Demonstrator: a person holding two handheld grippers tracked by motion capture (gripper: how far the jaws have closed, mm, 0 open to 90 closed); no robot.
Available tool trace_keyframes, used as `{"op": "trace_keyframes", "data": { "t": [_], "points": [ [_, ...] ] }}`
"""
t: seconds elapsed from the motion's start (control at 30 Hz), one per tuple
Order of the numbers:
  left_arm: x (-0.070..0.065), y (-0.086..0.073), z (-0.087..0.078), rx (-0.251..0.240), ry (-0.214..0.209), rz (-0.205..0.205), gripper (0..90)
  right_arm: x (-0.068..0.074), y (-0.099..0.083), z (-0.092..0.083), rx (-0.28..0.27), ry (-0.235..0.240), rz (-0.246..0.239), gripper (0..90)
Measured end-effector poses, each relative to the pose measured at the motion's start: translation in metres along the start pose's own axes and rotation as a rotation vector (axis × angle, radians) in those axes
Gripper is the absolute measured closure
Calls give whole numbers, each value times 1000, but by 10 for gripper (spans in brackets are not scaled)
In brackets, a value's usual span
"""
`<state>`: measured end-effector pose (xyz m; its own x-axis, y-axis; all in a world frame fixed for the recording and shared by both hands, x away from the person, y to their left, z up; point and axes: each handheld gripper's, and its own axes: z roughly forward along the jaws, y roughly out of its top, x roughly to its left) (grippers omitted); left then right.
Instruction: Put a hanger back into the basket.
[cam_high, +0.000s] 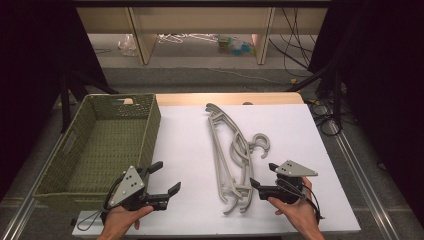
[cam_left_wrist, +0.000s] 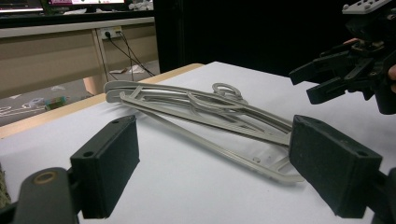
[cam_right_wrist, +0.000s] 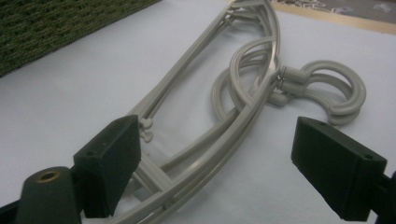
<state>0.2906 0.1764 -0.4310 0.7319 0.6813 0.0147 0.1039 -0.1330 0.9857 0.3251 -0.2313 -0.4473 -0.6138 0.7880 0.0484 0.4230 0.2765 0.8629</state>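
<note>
At about nine o'clock on the table (cam_high: 300, 125) sits a green woven basket (cam_high: 90, 150), and as far as the high view shows, nothing lies in it. Just below its near right corner, around seven o'clock, the left gripper (cam_high: 167, 180) is held in the person's left hand (cam_high: 120, 220); its jaws stand wide apart with nothing between them, pointed toward three o'clock across the white sheet. In the left gripper view the same two black pads frame bare table, with the hangers lying beyond them and well apart from the pads. At the centre of the sheet lies a stack of grey plastic clothes hangers (cam_high: 230, 155), running from twelve o'clock down to six o'clock, their hooks (cam_high: 261, 145) curling out toward three o'clock. How many hangers are stacked is hard to tell. At about five o'clock the right gripper (cam_high: 262, 175), in the person's right hand (cam_high: 295, 210), points toward nine o'clock with its jaws spread and unloaded, just beside the lower end of the stack; the right gripper view shows the hanger arms passing between and under the pads without being pinched. Judged from this, the work has barely begun: no hanger is lifted or grasped, none is in the basket, and the first grasp, the separating and any move to the basket all seem left to do.
</note>
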Motion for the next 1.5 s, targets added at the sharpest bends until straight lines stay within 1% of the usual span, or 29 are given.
{"op": "trace_keyframes", "data": {
  "t": [0.03,0.23,0.33,0.37,0.47,0.5,0.53,0.6,0.63,0.67,0.7,0.73,0.77,0.8,0.83,0.87,0.93,0.97,1.03,1.07,1.13,1.17,1.2,1.23,1.27,1.3,1.33,1.43,1.5],
  "points": [
    [0,0,0,0,0,0,161,-1,1,1,18,-1,0,171],
    [0,0,0,4,-2,1,161,-9,6,12,67,-9,23,188],
    [0,0,0,5,-2,2,161,-11,8,18,91,-1,28,200],
    [0,0,0,5,-3,7,161,-13,9,23,123,0,30,210],
    [-1,-1,1,6,-5,1,161,-14,10,31,168,-3,52,225],
    [-1,-1,1,7,-5,4,161,-16,10,34,174,-6,37,234],
    [-1,-1,1,7,-5,4,161,-15,12,35,207,-6,70,243],
    [-1,-1,1,8,-6,4,161,-17,12,37,198,-5,62,250],
    [-1,-1,1,9,-7,11,161,-19,13,43,225,6,82,282],
    [-1,-1,1,9,-7,12,162,-21,13,45,217,6,64,291],
    [-1,-1,1,9,-7,3,162,-22,13,48,236,7,66,297],
    [-1,-1,1,9,-8,1,162,-24,14,54,232,10,38,297],
    [-2,-1,1,9,-9,1,162,-24,14,55,250,19,57,297],
    [-1,-1,1,11,-10,12,162,-22,14,58,266,21,103,304],
    [-1,-1,1,10,-11,12,162,-23,15,61,289,31,100,319],
    [-1,-1,1,11,-11,12,163,-25,14,65,268,24,80,325],
    [-1,-1,1,12,-15,18,163,-27,14,71,289,12,63,345],
    [-2,-1,1,12,-14,14,163,-27,16,72,309,22,89,371],
    [-2,-1,1,11,-16,14,163,-28,17,77,305,18,73,396],
    [-2,-1,1,12,-16,14,163,-27,19,80,297,19,89,421],
    [-2,-1,2,12,-17,5,163,-28,20,83,310,18,88,445],
    [-2,-1,2,13,-17,5,164,-29,20,84,302,11,72,454],
    [-3,-1,2,14,-16,5,164,-29,21,84,314,13,90,461],
    [-3,-1,2,15,-15,5,164,-30,22,83,334,17,92,469],
    [-3,-1,2,18,-14,3,165,-30,22,84,339,7,98,477],
    [-3,-1,2,18,-14,3,165,-31,22,85,342,10,97,487],
    [-3,-1,2,18,-14,5,165,-32,21,86,349,9,110,488],
    [-3,-1,2,19,-15,3,165,-34,22,87,349,5,134,503],
    [-3,-1,2,21,-15,5,165,-34,22,88,347,5,134,507]
  ]
}}
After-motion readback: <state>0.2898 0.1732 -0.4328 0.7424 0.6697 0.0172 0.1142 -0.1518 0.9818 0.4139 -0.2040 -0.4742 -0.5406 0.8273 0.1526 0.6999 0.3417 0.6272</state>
